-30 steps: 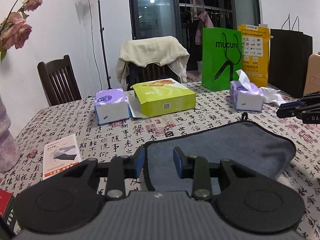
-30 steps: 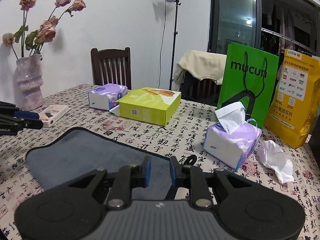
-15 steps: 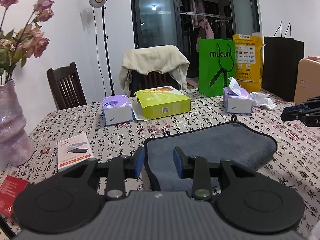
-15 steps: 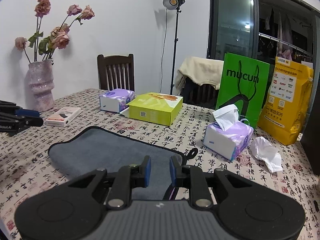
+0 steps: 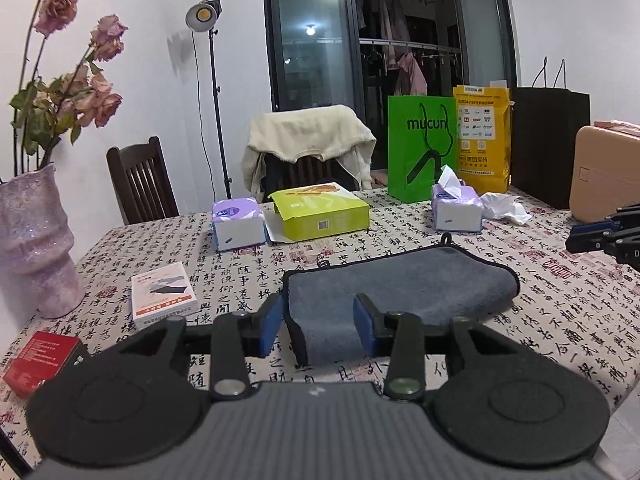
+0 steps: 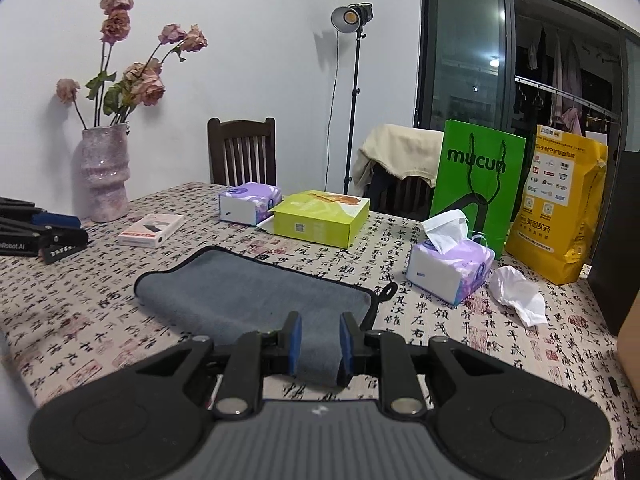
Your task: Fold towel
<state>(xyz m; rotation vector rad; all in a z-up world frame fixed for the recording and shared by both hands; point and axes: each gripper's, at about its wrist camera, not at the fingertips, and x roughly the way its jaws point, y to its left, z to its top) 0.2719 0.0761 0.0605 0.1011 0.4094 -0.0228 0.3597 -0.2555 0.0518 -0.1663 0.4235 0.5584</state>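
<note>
A grey towel [image 5: 400,284] with black edging lies folded on the patterned tablecloth; it also shows in the right wrist view [image 6: 256,292]. My left gripper [image 5: 319,330] is open, its blue pads either side of the towel's near left corner, apart from the cloth. My right gripper [image 6: 319,343] is open with a narrower gap, its pads either side of the towel's near right end. The towel's hanging loop [image 6: 387,290] lies at its far right corner. Each gripper shows at the edge of the other's view.
Behind the towel stand a yellow-green box [image 5: 322,210], two purple tissue packs [image 5: 238,228] [image 6: 450,268], a crumpled tissue [image 6: 518,294], a green bag [image 6: 478,176] and a yellow bag [image 6: 560,200]. A vase [image 5: 30,240], a booklet [image 5: 162,294] and a red box [image 5: 40,356] are at the left.
Both grippers have pulled back and risen, so the towel looks farther away. The right gripper's jaws, nearly together before, have opened wider. The towel lies still.
</note>
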